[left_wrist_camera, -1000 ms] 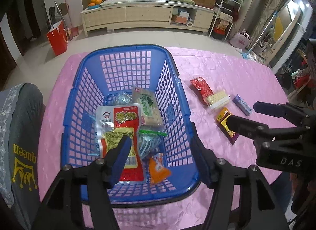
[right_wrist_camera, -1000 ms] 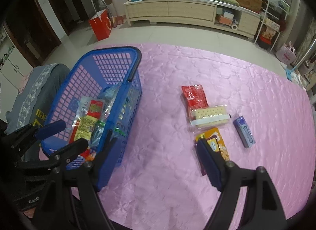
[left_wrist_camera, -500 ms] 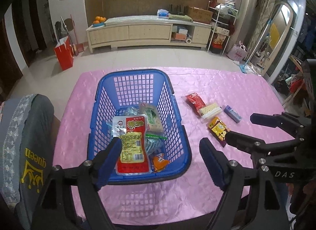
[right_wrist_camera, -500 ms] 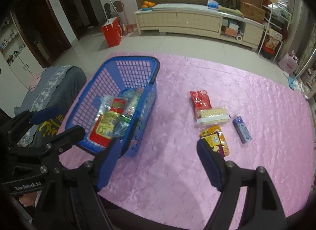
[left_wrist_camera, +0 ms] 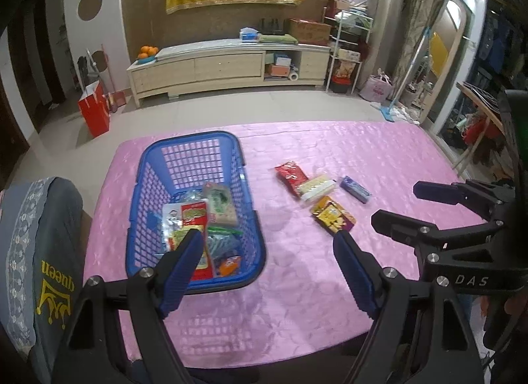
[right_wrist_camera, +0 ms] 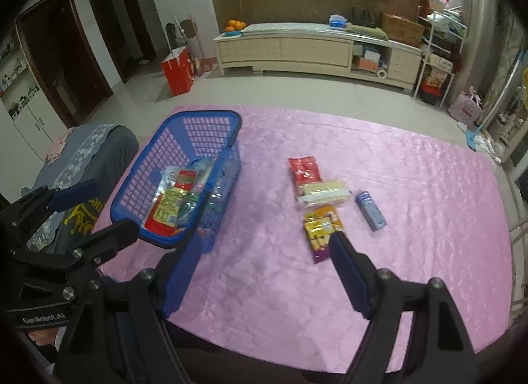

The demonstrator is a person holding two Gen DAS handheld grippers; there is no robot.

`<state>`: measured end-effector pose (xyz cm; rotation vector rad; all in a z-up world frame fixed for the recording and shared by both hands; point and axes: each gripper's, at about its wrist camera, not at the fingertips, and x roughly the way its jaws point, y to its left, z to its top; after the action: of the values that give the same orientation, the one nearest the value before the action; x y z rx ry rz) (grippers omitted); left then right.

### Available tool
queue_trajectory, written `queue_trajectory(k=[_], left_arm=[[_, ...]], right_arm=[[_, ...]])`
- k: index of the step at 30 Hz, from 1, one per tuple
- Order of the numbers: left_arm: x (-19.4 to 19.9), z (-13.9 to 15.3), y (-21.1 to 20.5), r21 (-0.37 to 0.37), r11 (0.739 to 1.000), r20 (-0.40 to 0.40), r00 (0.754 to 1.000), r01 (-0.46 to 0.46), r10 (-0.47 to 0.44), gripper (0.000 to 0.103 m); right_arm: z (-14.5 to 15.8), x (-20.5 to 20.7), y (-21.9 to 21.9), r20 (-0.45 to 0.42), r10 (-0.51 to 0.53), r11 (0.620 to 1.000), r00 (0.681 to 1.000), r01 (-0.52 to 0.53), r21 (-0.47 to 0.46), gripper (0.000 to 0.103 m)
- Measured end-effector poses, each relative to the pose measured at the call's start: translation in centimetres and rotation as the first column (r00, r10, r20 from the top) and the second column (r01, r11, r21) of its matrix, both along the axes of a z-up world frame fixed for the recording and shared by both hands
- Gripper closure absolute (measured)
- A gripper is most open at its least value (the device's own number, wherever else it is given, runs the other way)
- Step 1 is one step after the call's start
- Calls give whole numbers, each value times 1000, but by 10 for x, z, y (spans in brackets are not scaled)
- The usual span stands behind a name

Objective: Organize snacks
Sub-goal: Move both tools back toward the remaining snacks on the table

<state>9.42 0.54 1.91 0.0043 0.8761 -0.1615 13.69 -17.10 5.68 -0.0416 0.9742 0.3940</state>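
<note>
A blue plastic basket [left_wrist_camera: 198, 143] stands on the left of the pink table and holds several snack packs, among them a red-and-yellow pouch [left_wrist_camera: 191, 219] and a green packet [left_wrist_camera: 221, 206]. To its right on the cloth lie a red packet [left_wrist_camera: 290, 174], a cracker pack [left_wrist_camera: 316, 186], a small blue box [left_wrist_camera: 354, 185] and a yellow-purple packet [left_wrist_camera: 333, 217]. My left gripper [left_wrist_camera: 267, 239] hangs open above the basket's near right corner, with nothing between its fingers. Above the near table, just short of the yellow-purple packet [right_wrist_camera: 320, 229], my right gripper [right_wrist_camera: 264, 239] is open and empty.
A chair with a grey cover marked "queen" [left_wrist_camera: 43, 235] stands against the table's left edge. The pink cloth [left_wrist_camera: 379, 153] reaches to the table's far and right edges. Beyond it are floor, a red bag [left_wrist_camera: 94, 110] and a long low cabinet [left_wrist_camera: 227, 67].
Both grippers have risen and drawn back from the table, so the basket and snacks look smaller. The left jaws have widened. The snacks have not moved.
</note>
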Motion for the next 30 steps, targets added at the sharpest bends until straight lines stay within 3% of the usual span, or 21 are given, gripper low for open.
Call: queue_trajectory(k=[9, 15, 25, 30], left_arm=[[7, -5, -42, 1, 999, -11, 999, 47, -47, 24], [18, -12, -70, -16, 997, -22, 997, 69, -70, 24], [49, -39, -104, -19, 997, -72, 994, 80, -81, 24], [65, -62, -115, 1, 997, -108, 991, 74, -74, 24]], right_arm=[[1, -3, -44, 32, -47, 999, 998, 46, 24, 20], [-6, 0, -66, 87, -64, 998, 994, 65, -14, 20], [-43, 31, -99, -5, -66, 997, 998, 65, -44, 20], [-64, 44, -109, 3, -87, 991, 996, 87, -99, 20]])
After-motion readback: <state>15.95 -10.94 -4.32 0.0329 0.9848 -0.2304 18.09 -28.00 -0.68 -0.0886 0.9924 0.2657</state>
